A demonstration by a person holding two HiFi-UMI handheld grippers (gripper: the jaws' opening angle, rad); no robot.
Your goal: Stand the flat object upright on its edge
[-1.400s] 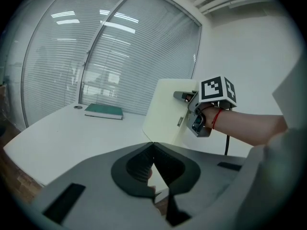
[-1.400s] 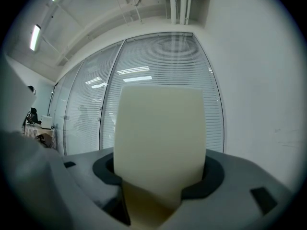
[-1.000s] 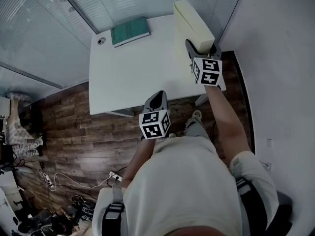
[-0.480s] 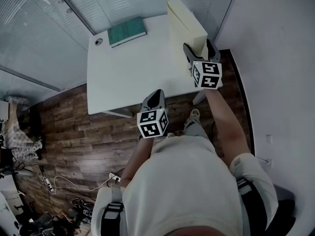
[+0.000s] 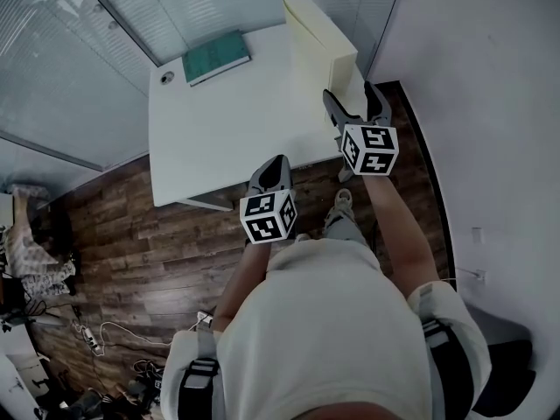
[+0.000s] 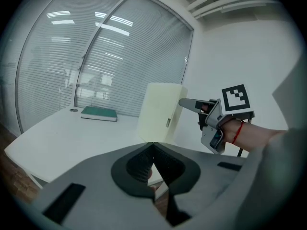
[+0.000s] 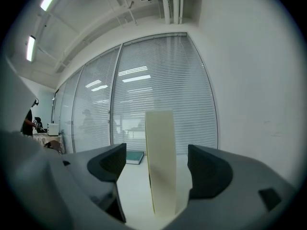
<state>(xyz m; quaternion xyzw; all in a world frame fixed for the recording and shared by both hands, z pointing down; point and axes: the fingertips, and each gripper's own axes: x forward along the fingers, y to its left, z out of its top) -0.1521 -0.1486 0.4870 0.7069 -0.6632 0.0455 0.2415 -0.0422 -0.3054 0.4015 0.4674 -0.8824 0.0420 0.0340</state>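
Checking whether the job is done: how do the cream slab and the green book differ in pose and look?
The cream slab stands upright on its edge; the green book lies flat. The slab is pale and thicker, the book dark green and thin. Both rest on the white table.

Pale cream flat slab (image 5: pixel 317 38) ahead of the grey plastic right tool (image 5: pixel 352 101): matt, smooth faces. White bench (image 5: pixel 219 129) beneath: smooth, slight sheen. Grey plastic left tool (image 6: pixel 152 147): matt shell, dark ribbed pads (image 6: pixel 137 166). Brown wood-plank floor (image 5: pixel 122 226) below: grained, dull.
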